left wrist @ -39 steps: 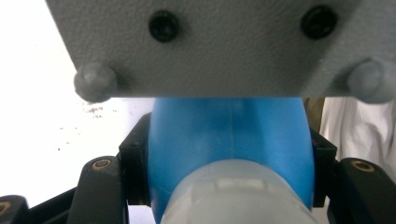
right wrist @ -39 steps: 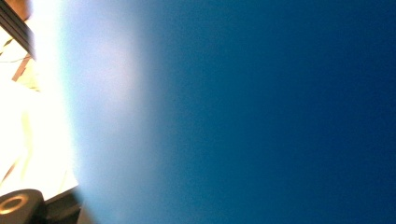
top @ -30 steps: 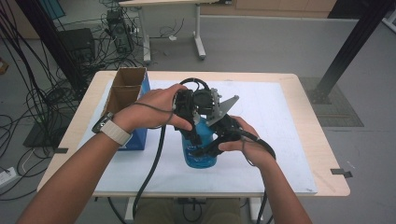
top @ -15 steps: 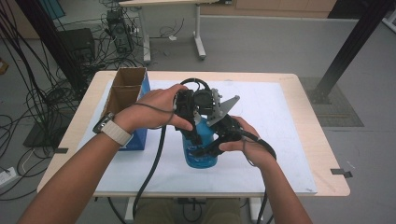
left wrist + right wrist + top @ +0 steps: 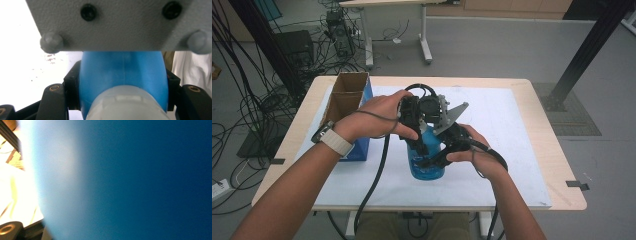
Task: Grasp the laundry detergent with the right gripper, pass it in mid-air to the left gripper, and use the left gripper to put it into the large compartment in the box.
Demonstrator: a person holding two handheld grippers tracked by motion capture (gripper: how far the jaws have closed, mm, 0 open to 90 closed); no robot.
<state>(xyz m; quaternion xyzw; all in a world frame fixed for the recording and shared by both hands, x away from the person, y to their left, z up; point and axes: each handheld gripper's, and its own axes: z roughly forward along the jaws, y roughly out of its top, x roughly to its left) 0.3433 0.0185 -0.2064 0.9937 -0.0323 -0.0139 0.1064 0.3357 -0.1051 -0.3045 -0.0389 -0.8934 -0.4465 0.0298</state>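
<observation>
Both tools grip the blue bottle (image 5: 426, 162) mid-surface: left tool (image 5: 417, 142) clenched on its neck, right tool (image 5: 437, 157) on its body; cap work unfinished.

My left forearm comes in from the lower left of the high view and runs up toward the centre, with a watch (image 5: 331, 140) on the wrist. My left hand (image 5: 379, 117) wraps over the left gripper (image 5: 414, 131) just above centre, which points down. In the left gripper view its jaws rise from the bottom corners and are clamped tight. My right forearm enters from the bottom, right of centre, and angles up and left. My right hand (image 5: 472, 150) holds the right gripper (image 5: 437, 157) near the centre, pointing left, its jaws closed as far as they go. Both hands sit close together, almost touching.
</observation>
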